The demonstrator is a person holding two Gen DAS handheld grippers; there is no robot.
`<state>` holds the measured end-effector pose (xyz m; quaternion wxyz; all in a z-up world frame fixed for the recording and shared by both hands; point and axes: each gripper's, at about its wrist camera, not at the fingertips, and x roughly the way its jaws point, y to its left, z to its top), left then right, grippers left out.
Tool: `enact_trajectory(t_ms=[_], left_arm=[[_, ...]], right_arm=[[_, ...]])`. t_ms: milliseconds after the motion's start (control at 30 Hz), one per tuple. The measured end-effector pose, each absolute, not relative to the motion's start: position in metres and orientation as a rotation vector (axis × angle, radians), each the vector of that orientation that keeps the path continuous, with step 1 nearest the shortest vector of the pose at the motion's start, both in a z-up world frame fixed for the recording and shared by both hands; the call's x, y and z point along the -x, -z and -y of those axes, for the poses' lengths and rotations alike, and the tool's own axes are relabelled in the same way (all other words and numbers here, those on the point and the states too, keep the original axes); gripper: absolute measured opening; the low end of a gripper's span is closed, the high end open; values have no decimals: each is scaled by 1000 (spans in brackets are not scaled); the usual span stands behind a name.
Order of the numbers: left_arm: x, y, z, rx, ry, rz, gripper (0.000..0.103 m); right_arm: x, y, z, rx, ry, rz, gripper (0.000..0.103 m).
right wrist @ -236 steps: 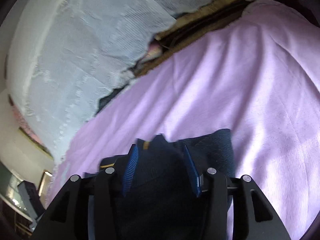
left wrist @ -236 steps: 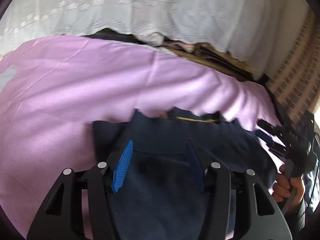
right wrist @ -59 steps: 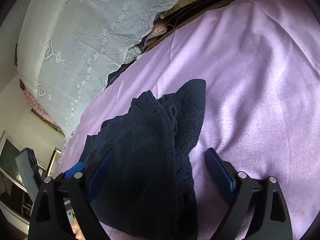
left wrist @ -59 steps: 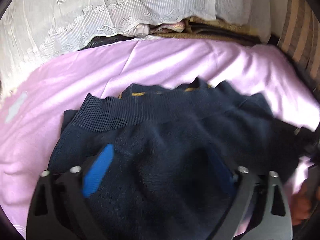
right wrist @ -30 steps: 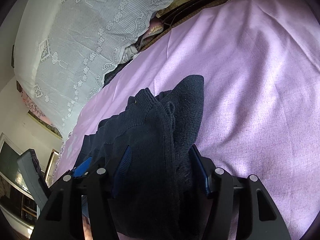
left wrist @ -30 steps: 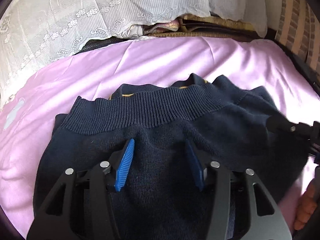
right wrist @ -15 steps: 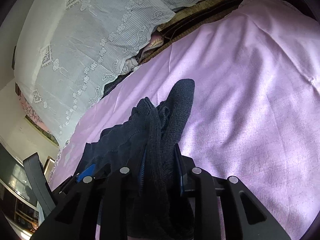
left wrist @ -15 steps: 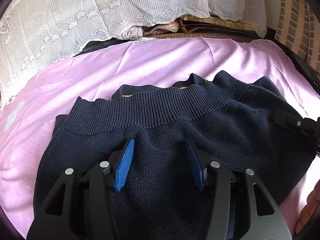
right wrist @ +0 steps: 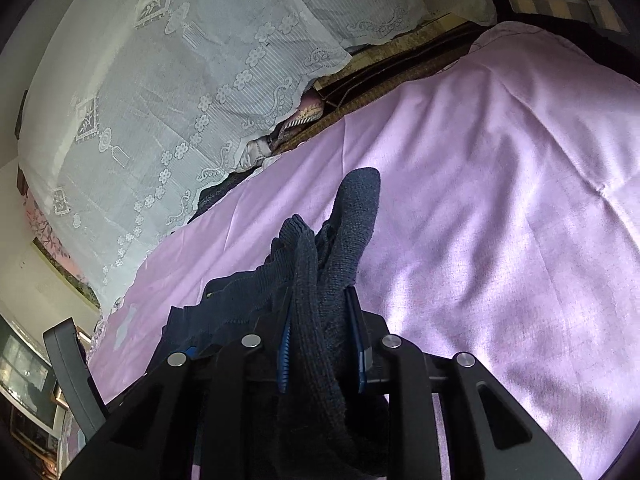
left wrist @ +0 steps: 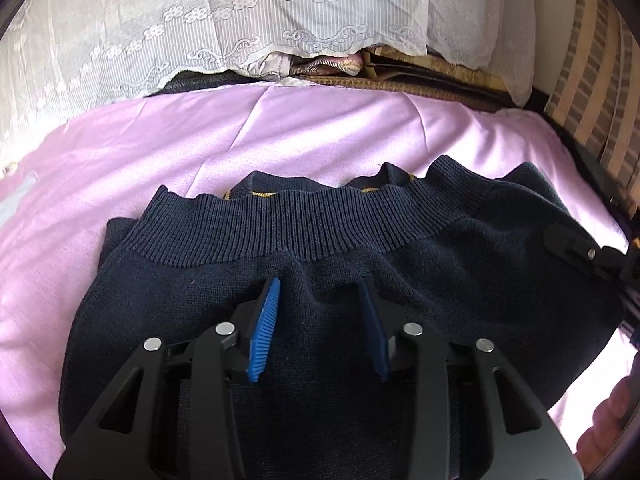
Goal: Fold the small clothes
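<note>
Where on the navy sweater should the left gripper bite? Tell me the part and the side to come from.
Grip the bunched ridge of the sweater just below its ribbed band, coming from the near side and above. The knit humps up there between the closing left gripper jaws, while elsewhere it lies flat. The right gripper already pinches the right edge.

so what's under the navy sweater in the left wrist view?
The navy sweater lies on a pink sheet, which shows all round it. A yellow-trimmed edge peeks from behind the ribbed hem. Anything directly beneath the knit is covered.
</note>
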<state>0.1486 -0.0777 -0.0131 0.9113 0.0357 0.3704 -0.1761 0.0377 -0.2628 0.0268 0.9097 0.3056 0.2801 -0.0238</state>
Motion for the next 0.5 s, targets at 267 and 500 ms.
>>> enact_trajectory(t_ms=[267, 500], left_arm=[[-158, 8, 65, -13, 369, -789, 14], [-168, 6, 52, 68, 416, -831, 10]], right_arm=[[-36, -60, 221, -498, 45, -517, 23], [-39, -80, 185, -394, 47, -493, 23]])
